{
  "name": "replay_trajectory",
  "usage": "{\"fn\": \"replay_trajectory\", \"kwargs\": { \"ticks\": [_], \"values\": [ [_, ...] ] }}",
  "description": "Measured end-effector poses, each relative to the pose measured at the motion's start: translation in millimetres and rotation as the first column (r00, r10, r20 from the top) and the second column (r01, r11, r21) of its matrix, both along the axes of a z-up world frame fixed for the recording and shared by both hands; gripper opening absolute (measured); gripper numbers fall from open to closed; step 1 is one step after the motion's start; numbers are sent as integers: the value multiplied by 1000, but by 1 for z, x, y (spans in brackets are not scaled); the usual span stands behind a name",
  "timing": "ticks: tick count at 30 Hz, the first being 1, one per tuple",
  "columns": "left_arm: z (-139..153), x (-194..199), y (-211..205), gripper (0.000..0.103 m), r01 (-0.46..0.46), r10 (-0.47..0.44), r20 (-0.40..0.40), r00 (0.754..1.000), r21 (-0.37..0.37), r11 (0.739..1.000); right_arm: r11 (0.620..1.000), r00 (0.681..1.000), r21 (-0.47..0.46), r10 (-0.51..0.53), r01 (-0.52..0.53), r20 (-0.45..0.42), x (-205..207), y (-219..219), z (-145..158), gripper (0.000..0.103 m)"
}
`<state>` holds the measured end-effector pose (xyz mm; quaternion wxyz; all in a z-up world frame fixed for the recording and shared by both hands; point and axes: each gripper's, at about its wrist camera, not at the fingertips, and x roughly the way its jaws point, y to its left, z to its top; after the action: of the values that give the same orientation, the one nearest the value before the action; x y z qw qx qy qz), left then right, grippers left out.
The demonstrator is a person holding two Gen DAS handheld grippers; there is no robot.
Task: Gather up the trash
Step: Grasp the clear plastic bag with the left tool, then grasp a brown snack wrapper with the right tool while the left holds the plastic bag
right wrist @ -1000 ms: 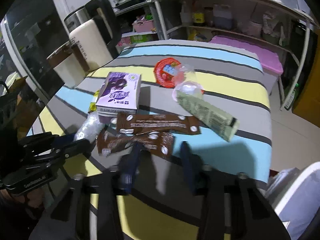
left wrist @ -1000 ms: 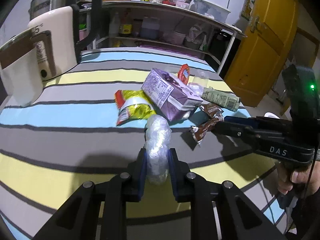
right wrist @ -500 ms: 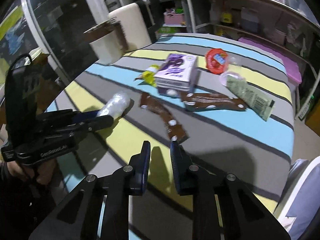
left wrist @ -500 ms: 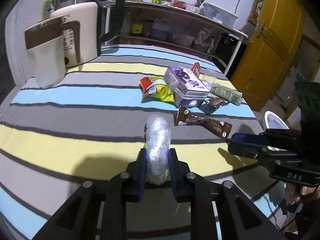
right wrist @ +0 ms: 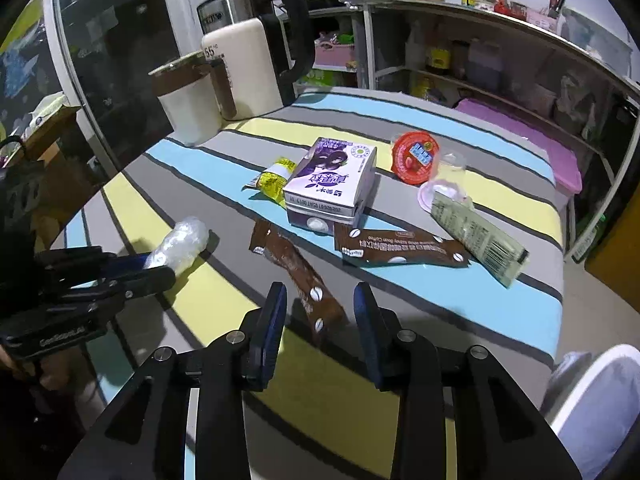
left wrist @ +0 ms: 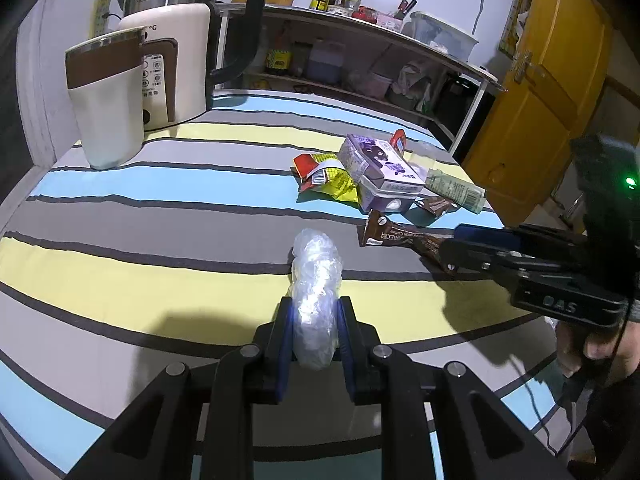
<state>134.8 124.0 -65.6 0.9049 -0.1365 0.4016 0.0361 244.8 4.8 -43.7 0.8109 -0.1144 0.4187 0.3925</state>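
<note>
Brown coffee sachet (right wrist: 298, 266): light, limp, slippery foil, flat on desk (right wrist: 400, 320) in front of purple carton (right wrist: 332, 184); pinch its near end; right gripper (right wrist: 320, 308) fingers opening astride it, left gripper (left wrist: 314, 332) pinching crumpled plastic wrap (left wrist: 316, 280).

- The right gripper (left wrist: 460, 240) carries white letters "DAS" on its black body, seen from the left wrist.
- The left gripper (right wrist: 160, 264) bears a small white word on its side, too blurred to spell.
- The cream kettle (right wrist: 248, 76) shows "55".
- The purple carton (right wrist: 332, 180) has Chinese print and a digit row, not clearly readable.
</note>
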Motion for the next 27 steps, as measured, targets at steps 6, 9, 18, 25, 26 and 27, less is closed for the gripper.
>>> {"fn": "replay_trajectory", "kwargs": {
  "ticks": [6,9,18,25,26,27],
  "values": [
    [-1,1,1,21,5,-5,3,1000,-3,1000,1000,998,3,3,-3,-65,6,9,-11,27],
    [-1,1,-1,21,8,-8,5,1000,-3,1000,1000,997,9,-6,7,-72,2,8,-10,15],
    [11,-9,-20,21,61,-61,43,997,8,998,996,995,52,-70,74,-66,-25,-16,2,14],
    [26,-19,-44,21,115,-114,82,990,0,993,983,988,107,-141,147,-62,-50,-45,18,14],
    [29,-21,-50,21,125,-124,89,988,1,992,981,987,115,-151,157,-62,-54,-49,20,14],
    [31,-22,-53,21,132,-132,93,987,2,991,977,984,125,-165,171,-61,-59,-55,23,14]
  ]
}}
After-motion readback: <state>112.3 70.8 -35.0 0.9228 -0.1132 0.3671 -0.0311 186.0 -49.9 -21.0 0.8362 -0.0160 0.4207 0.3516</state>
